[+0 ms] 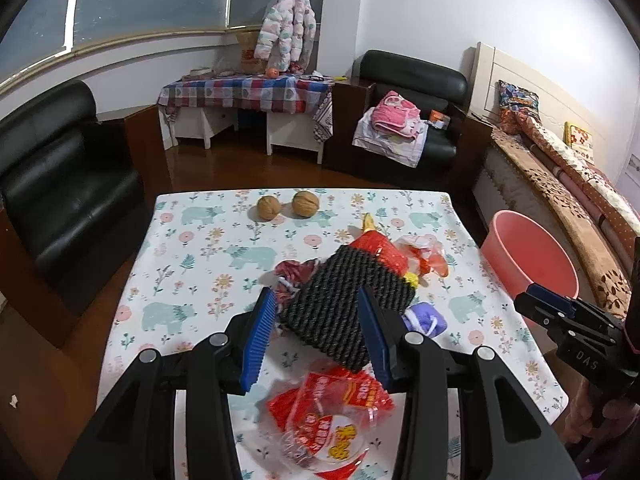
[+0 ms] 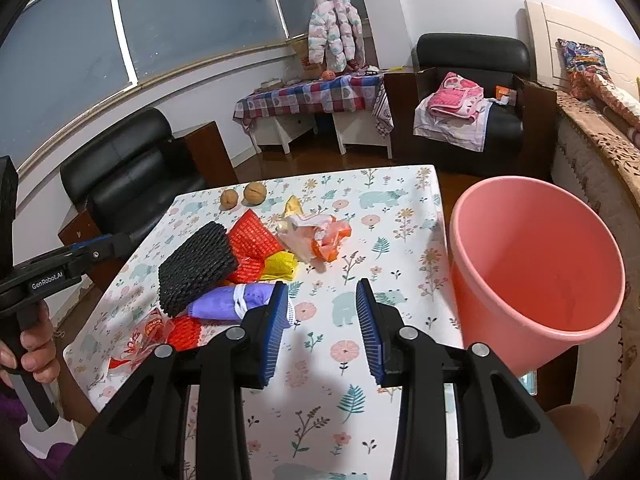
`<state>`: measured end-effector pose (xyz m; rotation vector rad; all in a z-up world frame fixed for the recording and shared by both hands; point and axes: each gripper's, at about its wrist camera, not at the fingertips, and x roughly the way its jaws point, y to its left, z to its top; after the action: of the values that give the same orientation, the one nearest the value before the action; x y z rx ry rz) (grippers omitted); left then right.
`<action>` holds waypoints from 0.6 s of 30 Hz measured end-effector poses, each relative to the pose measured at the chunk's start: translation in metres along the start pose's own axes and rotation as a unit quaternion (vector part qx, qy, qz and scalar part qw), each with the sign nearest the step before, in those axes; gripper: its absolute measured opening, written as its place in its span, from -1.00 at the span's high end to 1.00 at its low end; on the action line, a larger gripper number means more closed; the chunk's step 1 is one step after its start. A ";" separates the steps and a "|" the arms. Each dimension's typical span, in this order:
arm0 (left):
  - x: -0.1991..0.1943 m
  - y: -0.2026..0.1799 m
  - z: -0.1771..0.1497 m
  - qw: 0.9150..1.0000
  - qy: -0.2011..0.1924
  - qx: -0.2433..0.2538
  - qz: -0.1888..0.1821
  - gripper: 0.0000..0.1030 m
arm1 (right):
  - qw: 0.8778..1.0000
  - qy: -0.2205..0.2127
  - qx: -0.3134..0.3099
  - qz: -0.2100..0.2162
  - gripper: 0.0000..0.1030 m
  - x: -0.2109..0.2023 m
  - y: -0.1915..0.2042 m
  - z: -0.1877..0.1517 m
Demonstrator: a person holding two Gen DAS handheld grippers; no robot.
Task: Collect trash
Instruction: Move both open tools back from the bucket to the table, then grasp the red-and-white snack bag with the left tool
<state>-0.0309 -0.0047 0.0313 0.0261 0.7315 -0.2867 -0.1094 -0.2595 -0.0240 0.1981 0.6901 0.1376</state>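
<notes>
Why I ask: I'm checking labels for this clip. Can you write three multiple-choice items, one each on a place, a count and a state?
1. Where is the pink bucket? A on the table; B on the armchair; C beside the table.
2. How many walnuts are on the table? A one; B two; C four.
3. The right gripper is: A open and empty; B shut on a walnut; C shut on the bucket.

C, it stands off the table's right edge; B, two lie at the far edge; A, bare tablecloth shows between its fingers.
</notes>
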 end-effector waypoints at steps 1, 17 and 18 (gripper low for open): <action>-0.001 0.002 -0.001 1.000 0.000 -0.002 0.002 0.18 | 1.000 0.003 -0.001 0.001 0.30 0.001 0.001 0.000; -0.003 0.030 -0.021 0.999 0.015 -0.022 0.020 0.09 | 1.000 0.020 -0.004 0.023 0.30 0.013 0.009 -0.003; -0.004 0.032 -0.023 0.999 0.016 -0.022 0.020 0.09 | 0.999 0.022 -0.003 0.025 0.30 0.014 0.010 -0.003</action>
<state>-0.0400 0.0298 0.0143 0.0042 0.7675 -0.2319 -0.1012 -0.2468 -0.0326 0.2073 0.7288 0.1929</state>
